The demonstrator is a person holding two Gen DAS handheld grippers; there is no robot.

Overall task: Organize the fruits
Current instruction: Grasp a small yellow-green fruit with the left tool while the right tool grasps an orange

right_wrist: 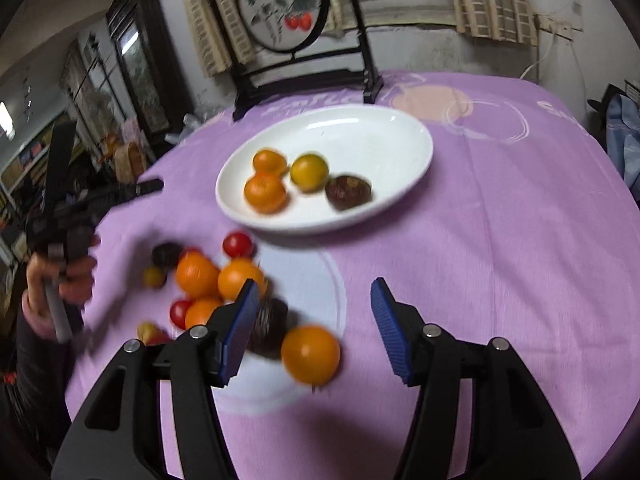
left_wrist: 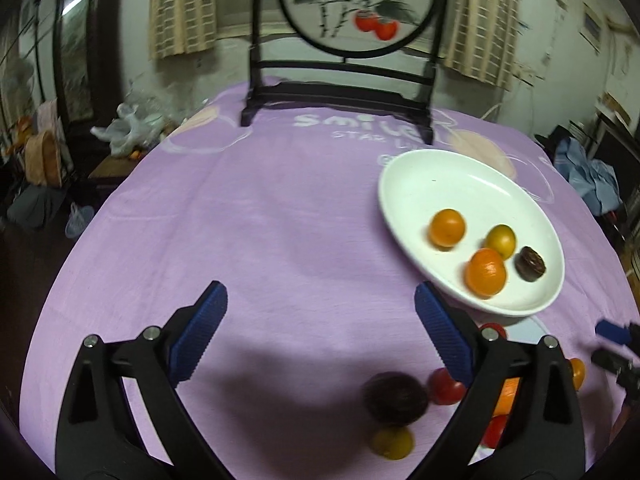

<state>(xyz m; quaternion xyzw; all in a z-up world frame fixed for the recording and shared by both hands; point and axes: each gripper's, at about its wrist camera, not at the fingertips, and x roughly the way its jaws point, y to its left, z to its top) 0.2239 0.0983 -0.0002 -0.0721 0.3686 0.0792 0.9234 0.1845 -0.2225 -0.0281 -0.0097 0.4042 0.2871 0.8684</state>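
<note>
Both grippers, left [left_wrist: 320, 320] and right [right_wrist: 314, 320], gape wide, holding nothing; plate [right_wrist: 400, 136] carries four fruits, loose pile [right_wrist: 208, 280] lies on cloth [right_wrist: 500, 240] just before it.

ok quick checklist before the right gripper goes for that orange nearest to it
1. Right gripper open: ok, fingers spread wide, nothing held.
2. Nearest orange between the fingers: ok, though closer to the left finger.
3. Neighbours clear: not ok, a dark fruit sits right against the orange.
4. Room on the white plate: ok, four fruits at one end, the rest bare.
5. Left gripper out of the way: ok, open, off to the side.
6. Sharp view: not ok, motion blur.
</note>
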